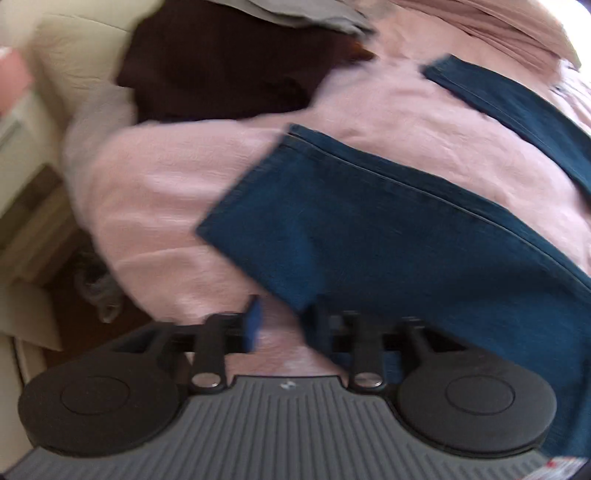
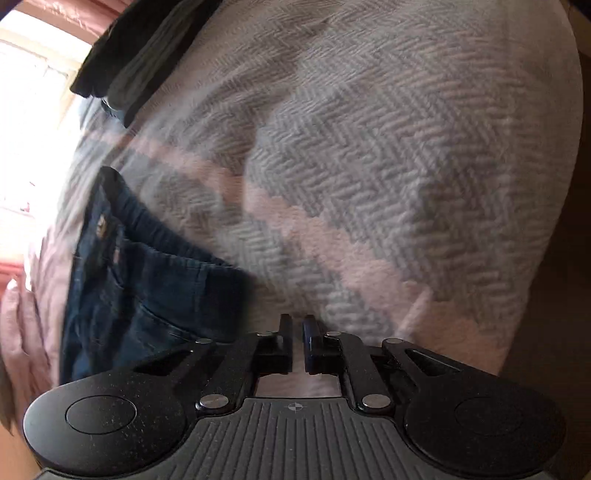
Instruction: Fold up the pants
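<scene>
Blue jeans lie spread on a pink bed cover [image 1: 155,192]. In the left wrist view one jeans leg [image 1: 369,229] runs in from the right, and its hem corner ends just ahead of my left gripper [image 1: 282,325]. That gripper is open, its right finger over the denim edge, with pink cover showing between the fingers. A second jeans leg [image 1: 517,110] crosses the upper right. In the right wrist view the jeans waist [image 2: 147,280] with its button lies at the left. My right gripper [image 2: 297,332] is shut, nothing between its fingers, above a herringbone blanket [image 2: 369,166] just right of the waist.
A dark brown garment [image 1: 221,62] and a grey cloth [image 1: 306,14] lie at the far side of the bed. Dark folded clothes [image 2: 136,51] sit at the blanket's upper left. The bed edge drops to a wooden floor [image 1: 74,306] on the left. Both views are motion-blurred.
</scene>
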Demonstrator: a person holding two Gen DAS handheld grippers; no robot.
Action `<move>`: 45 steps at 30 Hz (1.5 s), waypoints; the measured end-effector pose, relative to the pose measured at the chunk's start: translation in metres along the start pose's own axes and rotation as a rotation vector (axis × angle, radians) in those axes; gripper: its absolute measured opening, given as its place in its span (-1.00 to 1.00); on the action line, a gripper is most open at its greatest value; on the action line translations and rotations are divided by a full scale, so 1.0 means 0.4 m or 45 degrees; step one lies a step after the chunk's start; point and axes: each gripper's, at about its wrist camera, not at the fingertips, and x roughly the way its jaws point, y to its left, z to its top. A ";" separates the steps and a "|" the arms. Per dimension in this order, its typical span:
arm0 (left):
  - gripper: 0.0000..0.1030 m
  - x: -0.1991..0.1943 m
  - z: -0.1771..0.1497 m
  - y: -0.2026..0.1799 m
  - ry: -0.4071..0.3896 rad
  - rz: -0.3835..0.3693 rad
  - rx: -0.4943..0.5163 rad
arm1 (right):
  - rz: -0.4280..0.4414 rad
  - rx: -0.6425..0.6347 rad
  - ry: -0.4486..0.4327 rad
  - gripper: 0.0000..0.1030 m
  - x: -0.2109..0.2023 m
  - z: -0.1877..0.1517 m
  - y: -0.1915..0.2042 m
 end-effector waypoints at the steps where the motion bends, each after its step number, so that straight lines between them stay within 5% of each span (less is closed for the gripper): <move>1: -0.11 -0.008 0.000 0.009 -0.001 0.017 -0.026 | -0.053 -0.112 -0.028 -0.84 -0.022 0.006 0.023; 2: -0.10 -0.020 0.006 0.013 0.000 0.044 -0.060 | -0.106 -0.244 -0.061 -0.76 -0.040 0.009 0.052; 4: -0.16 -0.057 0.026 0.026 -0.038 0.108 -0.110 | -0.177 -0.496 -0.134 -0.25 -0.066 0.001 0.122; 6: -0.18 -0.112 0.032 0.008 -0.116 0.118 -0.081 | -0.145 -0.728 -0.214 -0.18 -0.066 -0.028 0.203; 11: -0.19 -0.214 -0.035 -0.171 -0.228 -0.172 0.280 | -0.030 -1.244 -0.218 -0.13 0.020 -0.162 0.378; 14: -0.20 -0.251 -0.128 -0.307 -0.240 -0.340 0.544 | -0.033 -1.457 -0.178 -0.13 0.093 -0.239 0.400; 17: -0.21 -0.246 -0.218 -0.386 -0.192 -0.348 0.692 | -0.104 -1.556 -0.120 -0.11 0.148 -0.258 0.349; 22: -0.21 -0.261 -0.325 -0.319 -0.105 -0.277 0.588 | -0.047 -1.569 0.015 -0.05 0.108 -0.239 0.265; 25: -0.16 -0.277 -0.328 -0.261 0.033 -0.205 0.535 | -0.261 -1.482 0.210 -0.03 0.115 -0.229 0.266; 28: -0.22 -0.297 -0.319 -0.221 0.141 -0.143 0.524 | -0.305 -1.329 0.276 -0.03 0.085 -0.221 0.262; 36: -0.06 -0.460 -0.180 -0.210 0.114 -0.342 0.566 | -0.154 -1.156 0.137 0.05 -0.079 -0.297 0.406; 45: 0.20 -0.633 -0.007 -0.292 -0.067 -0.451 0.748 | 0.085 -1.257 0.047 0.06 -0.243 -0.403 0.637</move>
